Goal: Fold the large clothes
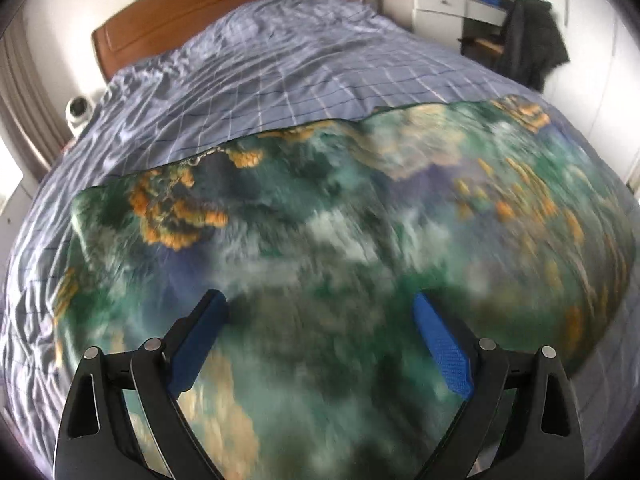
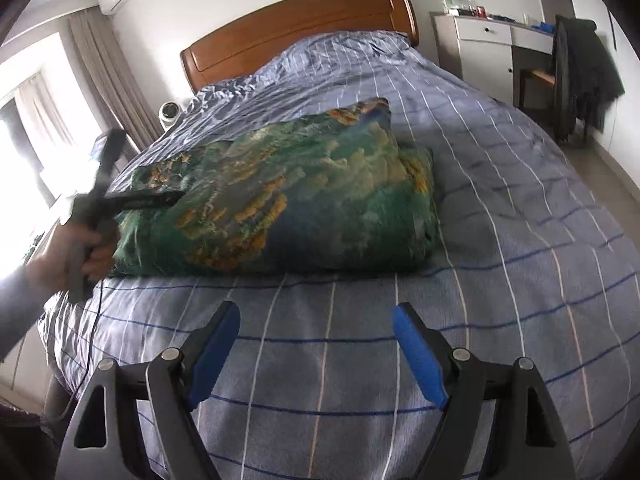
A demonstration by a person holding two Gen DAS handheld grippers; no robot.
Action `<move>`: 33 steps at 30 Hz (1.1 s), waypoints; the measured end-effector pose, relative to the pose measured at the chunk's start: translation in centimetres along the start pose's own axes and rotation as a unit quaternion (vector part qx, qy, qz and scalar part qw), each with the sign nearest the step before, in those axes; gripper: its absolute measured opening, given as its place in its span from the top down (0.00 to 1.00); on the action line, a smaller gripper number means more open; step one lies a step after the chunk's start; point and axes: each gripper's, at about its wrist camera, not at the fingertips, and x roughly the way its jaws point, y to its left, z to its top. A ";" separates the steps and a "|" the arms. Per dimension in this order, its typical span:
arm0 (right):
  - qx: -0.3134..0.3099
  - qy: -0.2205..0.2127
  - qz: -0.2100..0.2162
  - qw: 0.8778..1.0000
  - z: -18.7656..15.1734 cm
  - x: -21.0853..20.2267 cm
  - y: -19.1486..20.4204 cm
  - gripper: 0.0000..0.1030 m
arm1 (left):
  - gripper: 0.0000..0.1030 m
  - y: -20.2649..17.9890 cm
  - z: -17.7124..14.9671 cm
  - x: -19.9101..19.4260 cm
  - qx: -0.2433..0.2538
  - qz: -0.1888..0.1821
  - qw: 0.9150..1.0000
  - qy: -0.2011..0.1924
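The green-and-orange printed cloth (image 1: 340, 240) fills the lower half of the left wrist view, spread over the blue checked bedcover (image 1: 280, 68), its far edge running from nine o'clock up toward two o'clock. The left gripper (image 1: 320, 316) hovers over it at six o'clock, jaws wide apart with nothing between the blue pads (image 1: 444, 356). A wooden headboard (image 1: 208, 12) stands at twelve o'clock.

In the right wrist view the cloth (image 2: 288, 200) lies as a bulky folded bundle at the centre of the bedcover (image 2: 500, 240). The right gripper (image 2: 316, 320), at six o'clock, is spread wide and empty above bare bedcover, near the bundle's front edge. At nine o'clock a hand (image 2: 86, 256) holds the left gripper (image 2: 132, 172) against the bundle's left end.
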 end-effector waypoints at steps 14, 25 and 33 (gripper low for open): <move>-0.016 0.007 0.000 1.000 -0.2 -0.2 2.0 0.22 | 0.08 -1.1 -1.7 -1.4 0.010 0.014 1.000 0.002; -0.022 0.011 0.004 1.000 -0.7 -0.3 2.8 0.22 | 0.04 -1.3 -2.5 -0.9 -0.001 0.027 1.000 0.009; -0.013 0.026 -0.025 0.999 -0.8 0.1 1.7 0.22 | 0.04 -1.8 -5.0 -3.5 -0.008 0.012 1.000 0.004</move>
